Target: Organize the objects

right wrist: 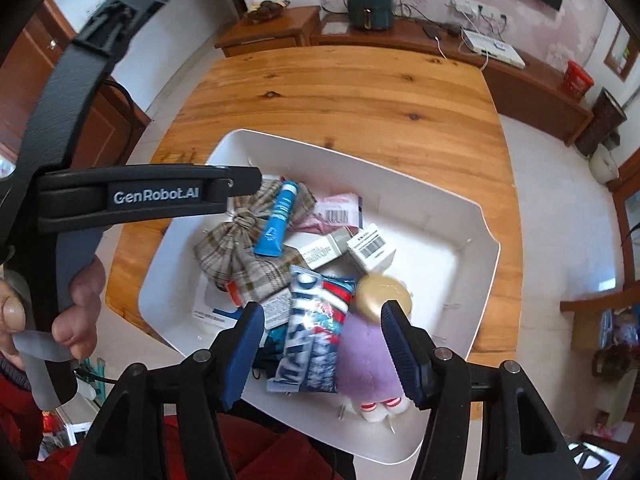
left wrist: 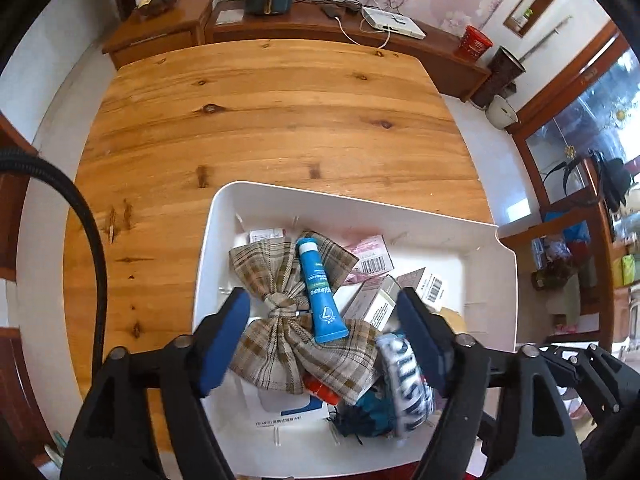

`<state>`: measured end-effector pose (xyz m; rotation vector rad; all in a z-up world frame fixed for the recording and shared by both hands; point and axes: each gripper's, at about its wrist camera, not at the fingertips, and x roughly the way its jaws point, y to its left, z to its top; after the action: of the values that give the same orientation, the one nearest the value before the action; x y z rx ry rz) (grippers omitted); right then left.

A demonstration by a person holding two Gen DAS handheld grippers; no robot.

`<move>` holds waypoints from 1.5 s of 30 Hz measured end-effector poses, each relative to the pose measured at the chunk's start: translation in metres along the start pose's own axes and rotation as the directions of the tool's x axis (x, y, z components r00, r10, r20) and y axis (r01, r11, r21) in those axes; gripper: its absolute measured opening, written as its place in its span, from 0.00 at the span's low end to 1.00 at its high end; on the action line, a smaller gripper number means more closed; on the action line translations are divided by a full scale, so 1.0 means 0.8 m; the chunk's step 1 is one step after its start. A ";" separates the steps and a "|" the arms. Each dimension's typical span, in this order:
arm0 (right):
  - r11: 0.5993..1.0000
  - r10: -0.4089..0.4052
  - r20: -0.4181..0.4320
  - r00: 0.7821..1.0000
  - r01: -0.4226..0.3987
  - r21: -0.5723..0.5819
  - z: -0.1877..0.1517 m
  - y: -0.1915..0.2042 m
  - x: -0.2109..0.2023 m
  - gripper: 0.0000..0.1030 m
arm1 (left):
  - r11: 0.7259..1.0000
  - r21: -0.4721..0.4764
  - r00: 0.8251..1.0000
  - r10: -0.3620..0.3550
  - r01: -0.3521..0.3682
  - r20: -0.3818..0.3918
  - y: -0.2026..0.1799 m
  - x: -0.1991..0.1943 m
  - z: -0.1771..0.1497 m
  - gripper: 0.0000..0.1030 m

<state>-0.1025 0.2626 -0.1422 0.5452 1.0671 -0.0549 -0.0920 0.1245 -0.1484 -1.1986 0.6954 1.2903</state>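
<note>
We hold both grippers above the white bin (right wrist: pixel 472 216), which sits at the table's (left wrist: pixel 260 112) near edge. Our left gripper (left wrist: pixel 322 320) gapes empty over the plaid bow (left wrist: pixel 280 316) and blue tube (left wrist: pixel 320 292). Our right gripper (right wrist: pixel 322 330) spreads empty over the packet (right wrist: pixel 312 340) and plush (right wrist: pixel 366 356).

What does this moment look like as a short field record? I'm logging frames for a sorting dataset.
container: white plastic bin on wooden table
top item: blue squeeze tube lying on plaid fabric bow
other contents: blue-and-white snack packet, purple plush toy, barcoded boxes
left gripper: open, above the bow
right gripper: open, above the packet
</note>
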 end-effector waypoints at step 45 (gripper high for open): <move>0.995 -0.047 0.286 0.957 0.020 0.096 0.005 -0.018 -0.160 0.68 | 0.971 -0.086 0.943 0.238 -0.223 0.233 -0.033 -0.191 -0.086 0.79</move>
<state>-0.1667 0.2211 -0.0389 0.5829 0.7913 -0.2090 -0.0837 0.0125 -0.0215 -1.0044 0.6354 1.6324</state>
